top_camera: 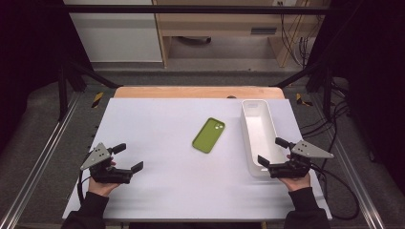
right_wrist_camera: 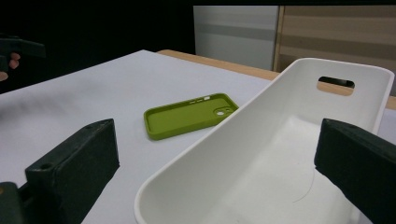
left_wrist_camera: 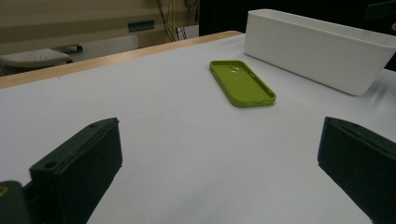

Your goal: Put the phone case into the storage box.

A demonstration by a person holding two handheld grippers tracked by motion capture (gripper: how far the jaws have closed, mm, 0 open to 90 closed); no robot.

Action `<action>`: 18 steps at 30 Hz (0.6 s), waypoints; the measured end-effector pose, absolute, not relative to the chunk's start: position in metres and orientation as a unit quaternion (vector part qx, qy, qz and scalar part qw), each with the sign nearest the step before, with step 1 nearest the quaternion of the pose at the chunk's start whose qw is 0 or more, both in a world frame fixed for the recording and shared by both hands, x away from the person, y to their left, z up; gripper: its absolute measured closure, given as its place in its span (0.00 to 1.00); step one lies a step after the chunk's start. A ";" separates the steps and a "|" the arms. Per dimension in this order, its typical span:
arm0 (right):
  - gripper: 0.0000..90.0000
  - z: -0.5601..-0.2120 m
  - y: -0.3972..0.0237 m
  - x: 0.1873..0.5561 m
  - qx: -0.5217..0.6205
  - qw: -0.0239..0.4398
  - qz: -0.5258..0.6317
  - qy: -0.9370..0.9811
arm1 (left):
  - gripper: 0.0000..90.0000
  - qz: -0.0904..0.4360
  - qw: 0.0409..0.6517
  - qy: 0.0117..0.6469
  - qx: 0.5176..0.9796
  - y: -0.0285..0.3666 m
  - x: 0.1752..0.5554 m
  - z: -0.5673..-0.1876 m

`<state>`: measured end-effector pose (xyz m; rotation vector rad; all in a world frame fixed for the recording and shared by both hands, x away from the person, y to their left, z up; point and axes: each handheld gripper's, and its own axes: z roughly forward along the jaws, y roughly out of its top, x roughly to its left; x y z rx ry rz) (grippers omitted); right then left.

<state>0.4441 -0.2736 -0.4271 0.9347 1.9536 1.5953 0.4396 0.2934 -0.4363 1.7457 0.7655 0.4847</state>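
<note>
Fingers of both grippers stand wide apart w/ nothing between them. Left gripper (top_camera: 128,159) sits low over the table's (top_camera: 157,191) near-left area, held by the left hand (top_camera: 106,183); its jaws point toward the middle of the table. In the left gripper view the jaws frame bare white surface, w/ the case (left_wrist_camera: 243,83) farther ahead and the bin (left_wrist_camera: 317,51) beyond it to the right.

Right gripper (top_camera: 270,153) is at the bin's (top_camera: 259,133) near end, held by the right hand (top_camera: 297,180); one jaw looks to overlap the bin's near rim from above, contact can't be told. In the right gripper view the bin (right_wrist_camera: 261,154) is straight ahead, its near rim between the jaws, inside empty, handle slot in the far wall.

Green case (top_camera: 208,135) lies flat near table centre, hollow side up, camera cutout at its far end. It's just left of the bin, not touching, well apart from both grippers. Bin runs lengthwise along the table's right side.
</note>
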 end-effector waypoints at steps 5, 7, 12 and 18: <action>0.00 -0.427 -0.274 0.443 0.336 0.223 0.580 0.708 | 0.00 0.205 0.553 0.322 0.741 0.291 0.439 -0.436; 0.00 -0.427 -0.274 0.443 0.337 0.221 0.579 0.709 | 0.00 0.204 0.554 0.321 0.741 0.291 0.439 -0.436; 0.00 -0.427 -0.273 0.443 0.337 0.221 0.579 0.709 | 0.00 0.203 0.551 0.319 0.743 0.290 0.439 -0.435; 0.00 -0.427 -0.273 0.443 0.335 0.222 0.578 0.710 | 0.00 0.201 0.548 0.320 0.747 0.287 0.441 -0.434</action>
